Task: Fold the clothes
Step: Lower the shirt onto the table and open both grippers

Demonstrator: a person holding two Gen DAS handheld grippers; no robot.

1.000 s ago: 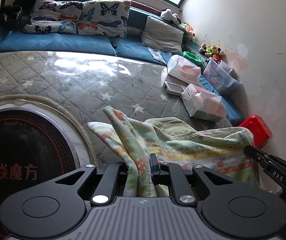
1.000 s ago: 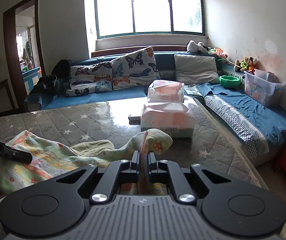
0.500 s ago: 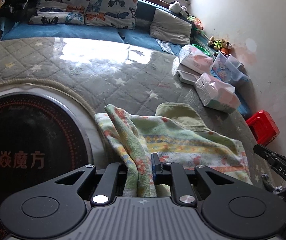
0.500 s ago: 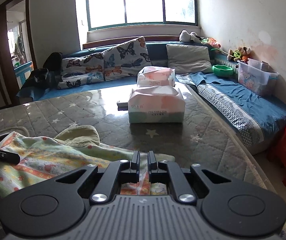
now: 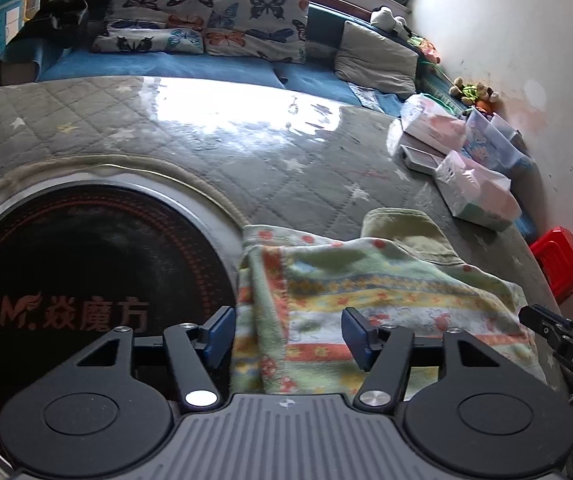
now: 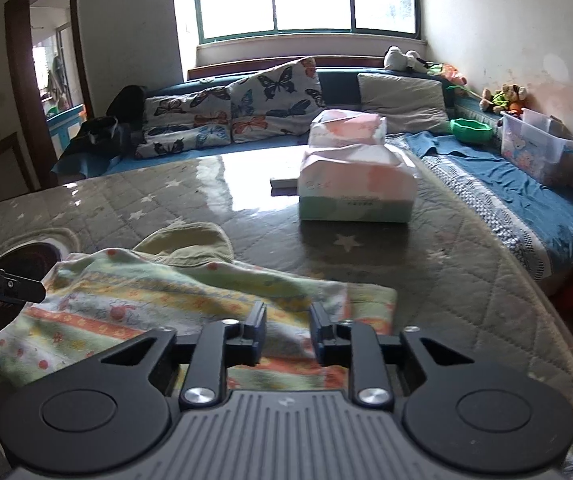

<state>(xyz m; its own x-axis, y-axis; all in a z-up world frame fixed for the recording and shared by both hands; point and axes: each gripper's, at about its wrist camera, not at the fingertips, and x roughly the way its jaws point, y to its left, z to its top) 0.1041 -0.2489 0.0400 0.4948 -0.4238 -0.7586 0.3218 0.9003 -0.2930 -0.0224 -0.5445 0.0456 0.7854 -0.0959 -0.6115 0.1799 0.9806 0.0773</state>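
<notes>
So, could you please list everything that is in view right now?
patterned cloth: one, green with orange and yellow bands, lying on the table
table cover: one, grey quilted with stars
induction hob: one, black, round, set in the table
tissue packs: two, pink and white, far side of the table
butterfly cushions: several, on the blue sofa
red stool: one, by the wall
left gripper: black, jaws open over the cloth
right gripper: black, jaws open over the cloth
</notes>
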